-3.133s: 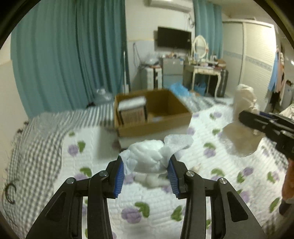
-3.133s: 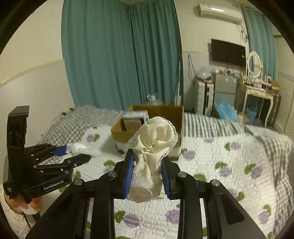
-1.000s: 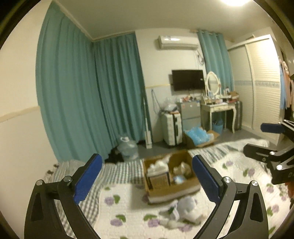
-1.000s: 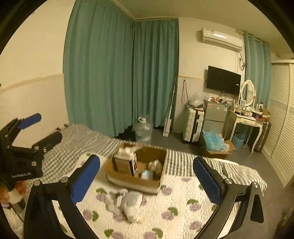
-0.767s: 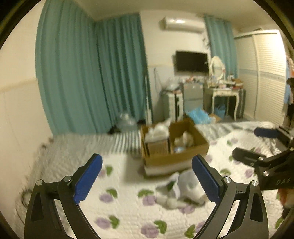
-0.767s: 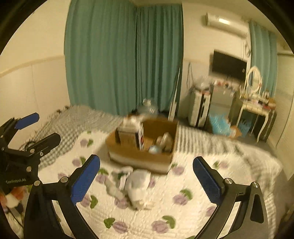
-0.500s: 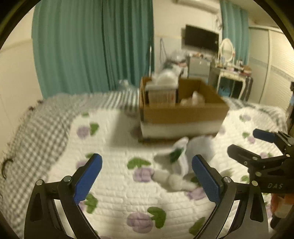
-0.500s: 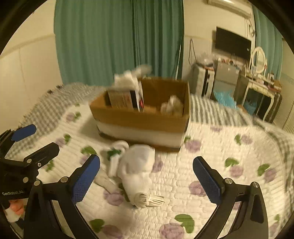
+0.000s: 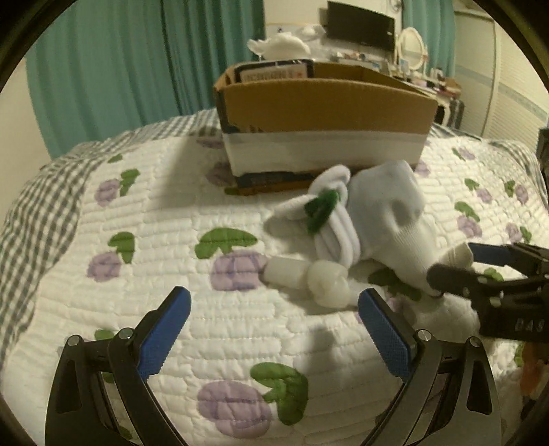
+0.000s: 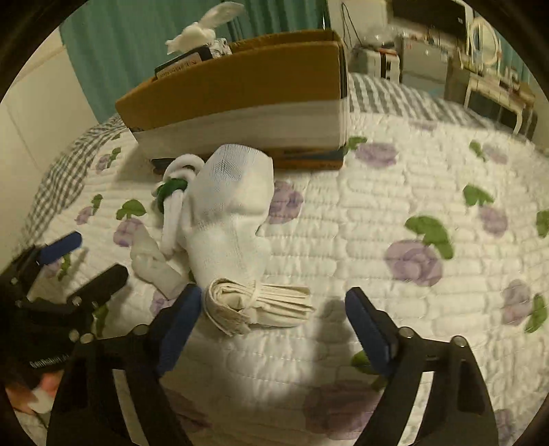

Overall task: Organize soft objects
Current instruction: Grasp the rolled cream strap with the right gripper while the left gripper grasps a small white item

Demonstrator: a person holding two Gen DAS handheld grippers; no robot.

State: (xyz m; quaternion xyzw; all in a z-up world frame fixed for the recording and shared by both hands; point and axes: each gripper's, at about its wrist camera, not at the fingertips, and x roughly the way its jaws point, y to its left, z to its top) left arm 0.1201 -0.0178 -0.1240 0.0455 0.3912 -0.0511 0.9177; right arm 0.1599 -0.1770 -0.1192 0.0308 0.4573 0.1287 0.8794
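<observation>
A pile of soft things lies on the quilt in front of a cardboard box (image 9: 322, 103) (image 10: 240, 79). It holds a white sock (image 9: 387, 219) (image 10: 230, 212), a white cord coil with a green tie (image 9: 329, 212) (image 10: 175, 188), a knotted cream cloth (image 9: 326, 278) and a tied cream cloth roll (image 10: 257, 305). My left gripper (image 9: 274, 329) is open and empty, just short of the knotted cloth. My right gripper (image 10: 271, 326) is open and empty, low over the tied roll. White cloth (image 10: 202, 27) sticks out of the box.
The bed quilt (image 9: 171, 212) is white with purple flowers, with a grey checked blanket (image 9: 31, 212) at the left. Teal curtains (image 9: 137, 58) hang behind. A dresser with a mirror (image 10: 487, 51) and a TV (image 9: 360, 24) stand beyond the bed.
Both grippers held cloths 3 s ago and are now open and empty. Over the last second both have dropped from high above the bed down to the pile in front of the box.
</observation>
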